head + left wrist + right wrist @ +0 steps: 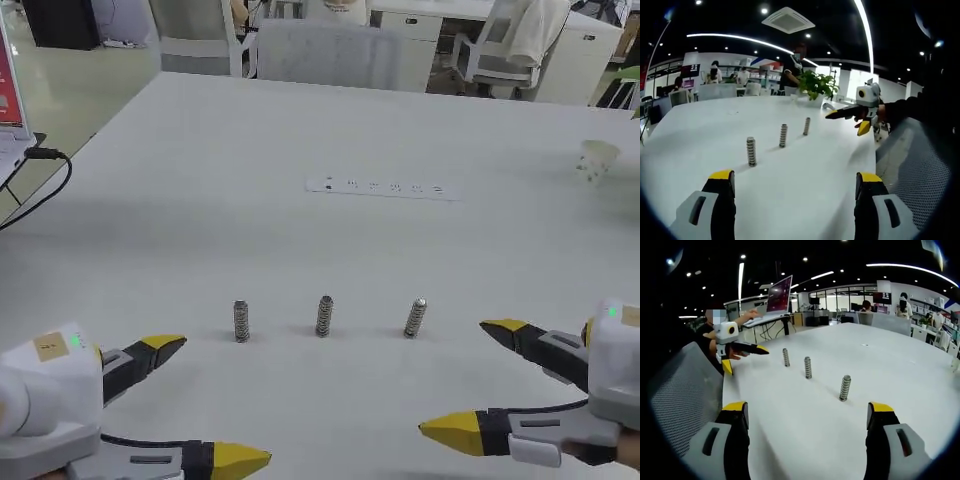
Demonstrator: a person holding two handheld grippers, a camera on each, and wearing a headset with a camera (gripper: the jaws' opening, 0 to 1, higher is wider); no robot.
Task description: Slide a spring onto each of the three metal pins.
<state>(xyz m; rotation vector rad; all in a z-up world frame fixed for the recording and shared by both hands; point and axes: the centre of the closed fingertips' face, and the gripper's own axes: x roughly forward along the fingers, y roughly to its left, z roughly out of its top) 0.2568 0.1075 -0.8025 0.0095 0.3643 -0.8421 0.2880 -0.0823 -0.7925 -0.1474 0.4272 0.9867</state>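
Observation:
Three metal pins stand in a row on the white table [300,150], each with a spring around it: the left pin [241,321], the middle pin [324,316] and the right pin [415,318], which leans a little. My left gripper [205,400] is open at the near left, apart from the pins. My right gripper [470,378] is open at the near right with nothing between its fingers. In the left gripper view the nearest spring [751,151] stands ahead of the jaws. In the right gripper view the nearest spring [844,388] stands ahead too.
A white power strip [384,187] lies further back at the table's middle. A paper cup [597,158] stands at the far right. A laptop [8,110] with a black cable [45,185] sits at the left edge. Chairs and desks stand behind the table.

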